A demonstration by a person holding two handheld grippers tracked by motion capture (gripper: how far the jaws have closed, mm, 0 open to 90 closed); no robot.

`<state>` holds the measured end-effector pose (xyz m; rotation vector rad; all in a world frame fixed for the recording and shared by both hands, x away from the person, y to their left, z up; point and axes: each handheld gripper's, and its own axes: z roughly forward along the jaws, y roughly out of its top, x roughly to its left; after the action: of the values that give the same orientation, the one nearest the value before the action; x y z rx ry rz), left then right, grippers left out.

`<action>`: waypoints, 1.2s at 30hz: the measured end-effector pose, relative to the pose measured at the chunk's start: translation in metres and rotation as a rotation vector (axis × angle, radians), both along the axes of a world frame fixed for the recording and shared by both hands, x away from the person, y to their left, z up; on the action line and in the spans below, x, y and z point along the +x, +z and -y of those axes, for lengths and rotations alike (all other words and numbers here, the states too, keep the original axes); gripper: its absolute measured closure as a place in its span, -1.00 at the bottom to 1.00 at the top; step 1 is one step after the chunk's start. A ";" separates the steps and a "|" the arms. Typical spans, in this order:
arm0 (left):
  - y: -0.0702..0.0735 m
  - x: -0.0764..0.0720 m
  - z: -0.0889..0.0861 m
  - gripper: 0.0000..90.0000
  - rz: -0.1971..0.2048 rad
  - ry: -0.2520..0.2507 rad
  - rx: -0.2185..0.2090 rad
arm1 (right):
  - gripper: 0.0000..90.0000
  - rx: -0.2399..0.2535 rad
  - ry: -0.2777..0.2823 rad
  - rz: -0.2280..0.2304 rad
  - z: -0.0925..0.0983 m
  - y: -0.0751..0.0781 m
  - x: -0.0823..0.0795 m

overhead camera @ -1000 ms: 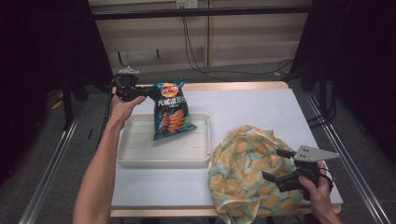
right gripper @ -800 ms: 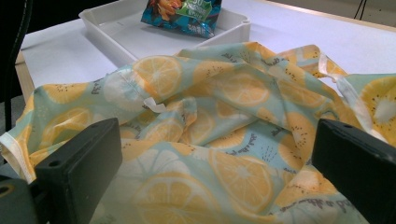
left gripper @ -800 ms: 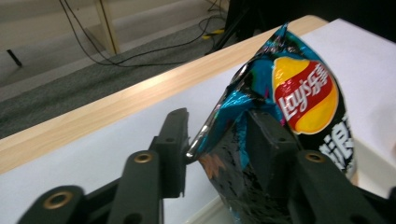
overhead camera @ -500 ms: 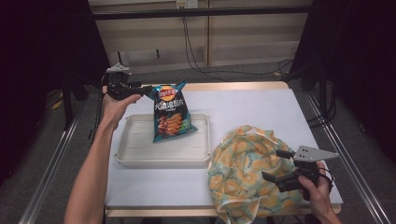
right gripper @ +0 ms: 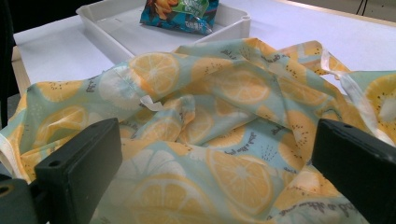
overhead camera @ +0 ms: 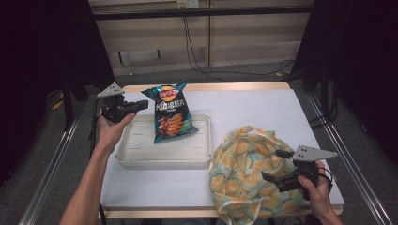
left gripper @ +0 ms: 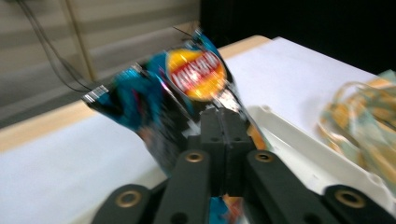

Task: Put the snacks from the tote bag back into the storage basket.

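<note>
So the chip bag point(overhead camera: 170, 112) was propped upright at the back of the white tray point(overhead camera: 141, 157), leaning a bit, its bottom resting in the tray. The left tool point(overhead camera: 143, 105) was parked just beside the bag's top left corner, jaws pressed flat together with nothing caught between them; they'd just been closing. In the left gripper view the bag point(left gripper: 187, 98) was seen right behind the closed tips, pretty blurred. Over at the near right corner of the desk point(overhead camera: 253, 105), the right tool point(overhead camera: 274, 166) was held wide open over the lemon-print cloth bag point(overhead camera: 244, 173), which was left crumpled just right of the tray. No fabric was being pinched there.
</note>
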<state>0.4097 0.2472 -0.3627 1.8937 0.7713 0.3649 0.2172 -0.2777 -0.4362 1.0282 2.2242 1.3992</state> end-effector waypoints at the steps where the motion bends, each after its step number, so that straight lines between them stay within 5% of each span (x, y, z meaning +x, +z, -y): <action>1: -0.003 -0.003 0.000 1.00 -0.008 -0.012 -0.004 | -0.98 0.000 0.000 -0.001 0.000 0.000 0.000; 9: -0.026 -0.026 0.011 1.00 -0.081 -0.093 0.060 | -0.98 -0.006 -0.005 -0.001 -0.003 0.000 0.000; 16: -0.060 -0.019 0.022 1.00 -0.188 -0.118 0.154 | -0.98 -0.010 -0.003 -0.004 -0.004 0.000 0.001; 20: -0.068 -0.017 0.032 1.00 -0.223 -0.137 0.210 | -0.98 -0.015 -0.008 -0.004 -0.003 -0.001 0.001; 30: -0.090 0.005 0.032 1.00 -0.322 -0.097 0.274 | -0.98 -0.027 -0.007 0.000 -0.005 -0.001 0.001; 36: -0.090 0.011 0.030 1.00 -0.335 -0.070 0.283 | -0.98 -0.028 -0.011 -0.003 -0.003 -0.002 0.003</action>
<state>0.4204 0.2171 -0.4530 2.2778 0.9071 0.1161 0.2198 -0.2742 -0.4381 1.0331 2.2303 1.3590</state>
